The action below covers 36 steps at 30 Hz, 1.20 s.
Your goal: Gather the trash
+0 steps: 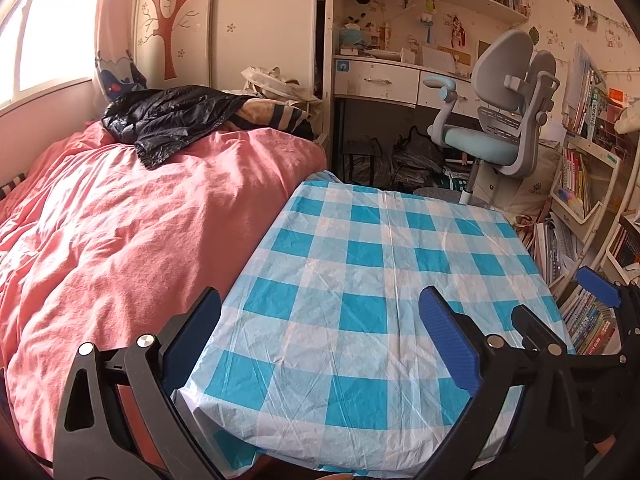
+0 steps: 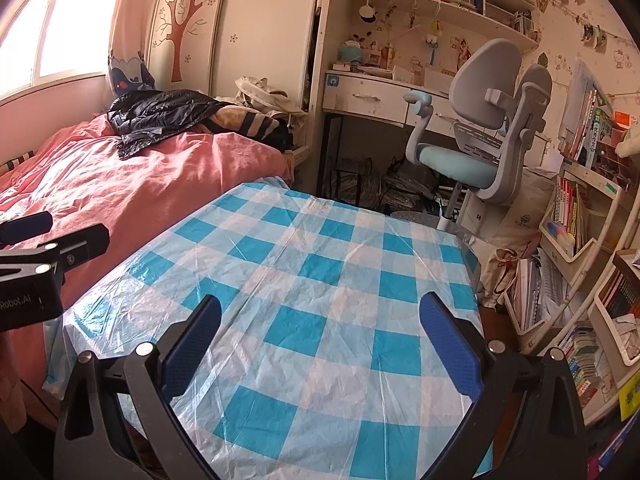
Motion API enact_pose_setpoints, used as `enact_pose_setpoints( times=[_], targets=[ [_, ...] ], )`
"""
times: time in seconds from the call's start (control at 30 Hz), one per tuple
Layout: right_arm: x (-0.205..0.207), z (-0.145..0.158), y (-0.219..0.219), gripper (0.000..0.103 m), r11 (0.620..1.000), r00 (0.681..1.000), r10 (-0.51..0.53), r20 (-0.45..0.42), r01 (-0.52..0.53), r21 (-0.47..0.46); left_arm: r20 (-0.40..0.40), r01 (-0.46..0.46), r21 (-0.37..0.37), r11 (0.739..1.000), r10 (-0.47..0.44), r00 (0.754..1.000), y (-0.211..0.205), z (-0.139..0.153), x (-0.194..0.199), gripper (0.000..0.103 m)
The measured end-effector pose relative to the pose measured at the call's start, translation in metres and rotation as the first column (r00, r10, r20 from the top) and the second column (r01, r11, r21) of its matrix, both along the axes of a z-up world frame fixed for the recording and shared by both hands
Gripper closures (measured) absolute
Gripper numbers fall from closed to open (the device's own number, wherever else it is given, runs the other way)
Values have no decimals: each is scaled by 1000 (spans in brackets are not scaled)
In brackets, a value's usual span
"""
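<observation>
Left gripper (image 1: pixel 320 344): nearest to lens, blue-padded fingers (image 1: pixel 450 344) spread wide, nothing between them. It hangs above the near end of the table (image 1: pixel 360 272), no contact visible. The left finger sits over the table's left edge, beside the bed.

Right gripper (image 2: pixel 320 340): same condition, jaws wide apart and empty, poised over the near half of the table. In the left wrist view it shows at the far right (image 1: pixel 592 312), close beside the left one. In the right wrist view the left gripper's body enters from the left edge (image 2: pixel 44 264).

Table: covered by a blue and white checked plastic cloth (image 2: pixel 320 272), creased. Its surface shows only the cloth; I see no trash on it, and cannot locate any loose trash item in either view.

Edges and room:
- Left: the table touches or nearly touches a bed with a pink duvet (image 1: pixel 120 220). A black jacket (image 1: pixel 168 116) lies at the bed's far end.
- Far edge: open gap, then a grey and pale blue chair (image 2: pixel 480 140) in front of a desk (image 2: pixel 368 96); dark bags (image 2: pixel 404 188) sit under the desk.
- Right: narrow strip of floor, then bookshelves (image 2: pixel 576 216) crowded with books.
</observation>
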State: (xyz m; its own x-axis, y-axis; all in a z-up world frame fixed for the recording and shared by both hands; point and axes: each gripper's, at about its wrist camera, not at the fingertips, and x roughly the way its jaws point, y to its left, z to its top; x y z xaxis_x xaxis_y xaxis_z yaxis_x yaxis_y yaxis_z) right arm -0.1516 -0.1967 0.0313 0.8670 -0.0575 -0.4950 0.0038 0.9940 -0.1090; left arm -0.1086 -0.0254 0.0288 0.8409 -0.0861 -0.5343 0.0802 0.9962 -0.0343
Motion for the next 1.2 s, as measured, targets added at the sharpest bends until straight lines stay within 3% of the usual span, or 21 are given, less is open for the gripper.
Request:
enact_pose_setpoints(
  times=[0.83, 1.2],
  targets=[
    [-10, -3, 18, 8, 996, 1000, 8, 13, -7, -88, 17, -15, -21, 1000, 15, 1000, 11, 3, -21, 7],
    [-3, -3, 12, 8, 998, 1000, 14, 16, -13, -58, -1, -13, -5, 1000, 13, 1000, 2, 2, -9, 7]
  ],
)
